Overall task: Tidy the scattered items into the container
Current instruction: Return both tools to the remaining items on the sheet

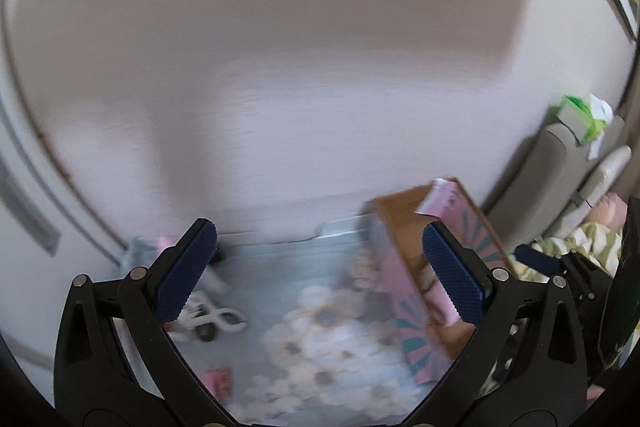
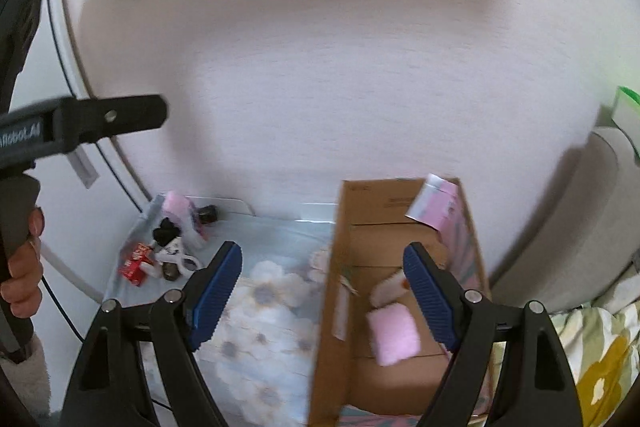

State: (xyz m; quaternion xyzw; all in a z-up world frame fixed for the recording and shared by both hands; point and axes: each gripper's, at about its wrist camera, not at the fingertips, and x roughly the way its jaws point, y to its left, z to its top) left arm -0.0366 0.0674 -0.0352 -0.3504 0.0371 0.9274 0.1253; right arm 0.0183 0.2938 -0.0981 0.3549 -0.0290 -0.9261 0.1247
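Lying under right hand-held gripper [image 2: 322, 291], seemingly pink pouch [image 2: 394, 337]

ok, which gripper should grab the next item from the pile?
Left, probably. The left gripper is open with the white mug by its left finger; the right gripper, also open and empty, sits nearer the cardboard box.

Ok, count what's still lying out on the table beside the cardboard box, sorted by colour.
Pink pack: 1
Red box: 1
White mug: 1
Dark pieces: 3
Total: 6, though the blur may hide more.
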